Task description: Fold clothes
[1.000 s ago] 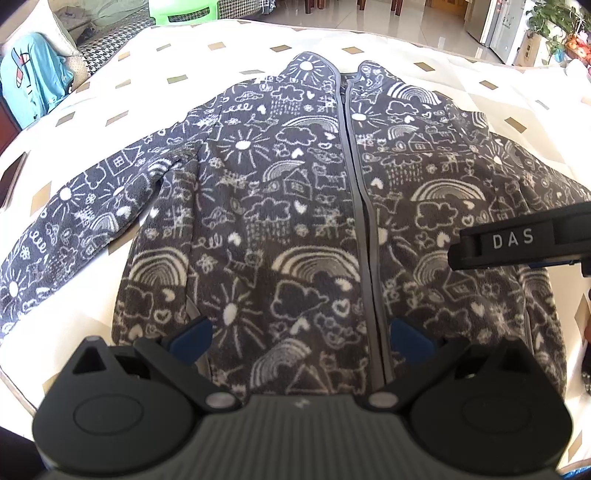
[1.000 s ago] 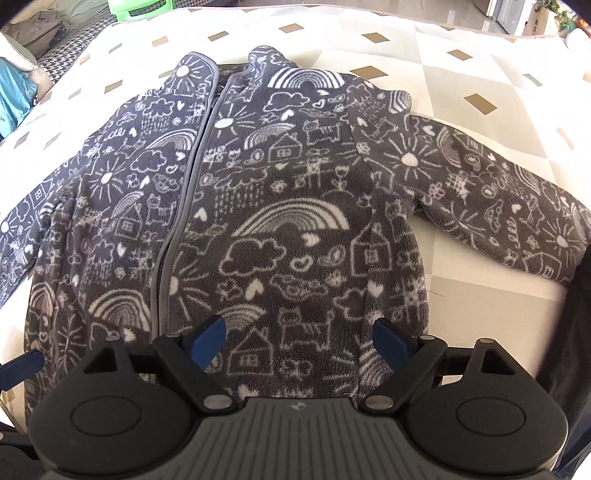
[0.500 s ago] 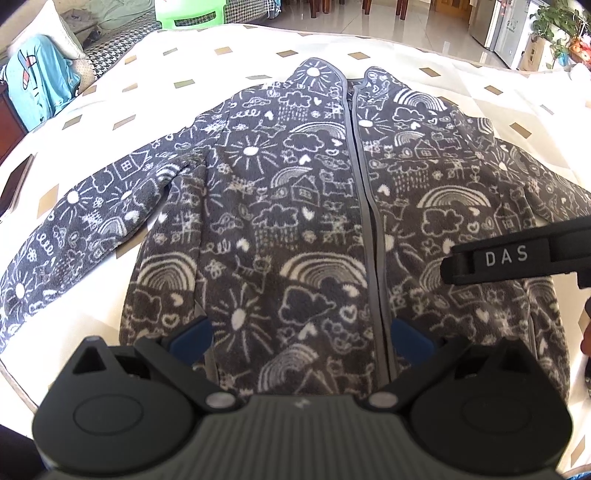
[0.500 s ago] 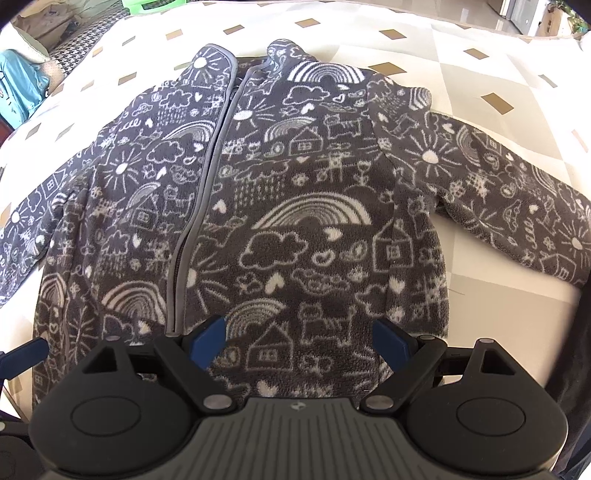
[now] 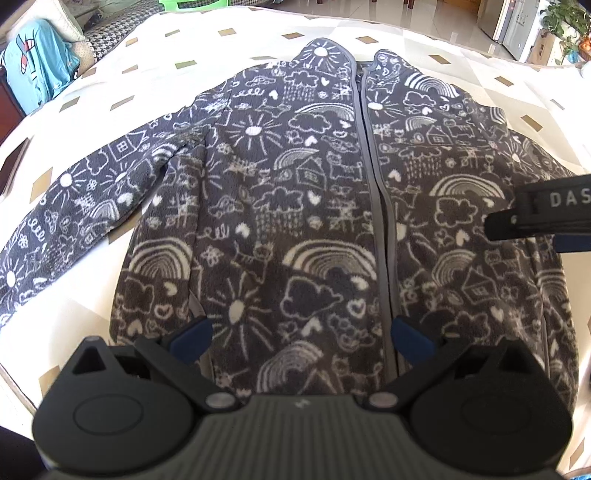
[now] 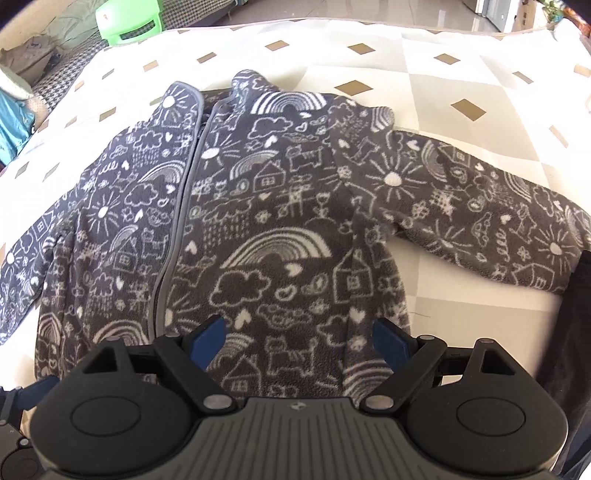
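Note:
A dark grey fleece jacket (image 5: 280,206) with white doodles lies flat and zipped, collar away from me, on a cream cloth with tan diamonds (image 5: 122,74). Its sleeves spread out to the left (image 5: 74,206) and to the right (image 6: 498,221). My left gripper (image 5: 301,338) hovers open over the hem, left of the zip (image 5: 376,206), with nothing between its blue pads. My right gripper (image 6: 299,338) hovers open over the right half of the hem, also holding nothing. In the left wrist view the right gripper (image 5: 546,218) reaches in from the right edge above the jacket.
A green plastic stool (image 6: 129,22) and a houndstooth sofa with a teal garment (image 5: 37,77) stand beyond the far-left edge. Something dark (image 6: 580,332) hangs at the right edge by the sleeve cuff. A fridge (image 5: 517,22) and a plant stand far right.
In the left wrist view the right gripper has drifted a little to the right and up. Both grippers stay open over the hem; the jacket has not moved.

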`<state>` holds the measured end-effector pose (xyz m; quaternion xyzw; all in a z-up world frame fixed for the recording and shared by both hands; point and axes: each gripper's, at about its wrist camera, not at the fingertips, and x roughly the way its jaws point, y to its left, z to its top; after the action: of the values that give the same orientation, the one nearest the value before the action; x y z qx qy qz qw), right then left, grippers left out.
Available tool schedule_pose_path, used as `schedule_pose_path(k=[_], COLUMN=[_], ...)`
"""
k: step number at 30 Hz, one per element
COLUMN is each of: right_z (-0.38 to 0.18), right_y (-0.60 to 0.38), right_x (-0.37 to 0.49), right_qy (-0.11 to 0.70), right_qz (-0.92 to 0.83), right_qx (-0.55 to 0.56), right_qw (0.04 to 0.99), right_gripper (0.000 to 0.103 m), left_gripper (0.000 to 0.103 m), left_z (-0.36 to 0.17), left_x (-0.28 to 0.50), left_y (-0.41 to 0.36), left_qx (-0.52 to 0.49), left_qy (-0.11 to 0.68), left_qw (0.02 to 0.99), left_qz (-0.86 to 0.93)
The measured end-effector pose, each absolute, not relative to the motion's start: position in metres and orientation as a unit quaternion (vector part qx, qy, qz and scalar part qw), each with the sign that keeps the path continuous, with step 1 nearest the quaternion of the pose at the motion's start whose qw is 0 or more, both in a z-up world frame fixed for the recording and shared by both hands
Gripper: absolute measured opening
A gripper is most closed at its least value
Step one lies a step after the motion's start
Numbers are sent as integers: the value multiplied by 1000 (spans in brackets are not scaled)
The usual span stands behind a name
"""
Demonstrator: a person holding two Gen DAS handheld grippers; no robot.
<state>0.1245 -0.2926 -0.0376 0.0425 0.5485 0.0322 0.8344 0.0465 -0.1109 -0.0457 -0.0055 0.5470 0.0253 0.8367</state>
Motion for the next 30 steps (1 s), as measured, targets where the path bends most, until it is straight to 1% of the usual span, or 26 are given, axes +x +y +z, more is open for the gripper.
schedule_pose_path(k=[15, 22, 25, 30], right_z=[-13, -1, -1, -7], right_y=[-371, -435, -470, -515], right_x=[132, 134, 133, 133], right_qy=[516, 493, 480, 463], right_qz=[-45, -103, -144, -193], right_qx=[105, 154, 199, 228], right_qw=[849, 850, 842, 835], right_gripper=[87, 87, 87, 87], left_gripper=[103, 103, 103, 103], left_z=[-55, -57, -59, -60], left_x=[48, 48, 47, 49], left_y=[-118, -125, -127, -127], left_qx=[27, 40, 45, 49], left_qy=[541, 542, 542, 539], left_qw=[840, 839, 839, 840], left_qz=[37, 28, 27, 30])
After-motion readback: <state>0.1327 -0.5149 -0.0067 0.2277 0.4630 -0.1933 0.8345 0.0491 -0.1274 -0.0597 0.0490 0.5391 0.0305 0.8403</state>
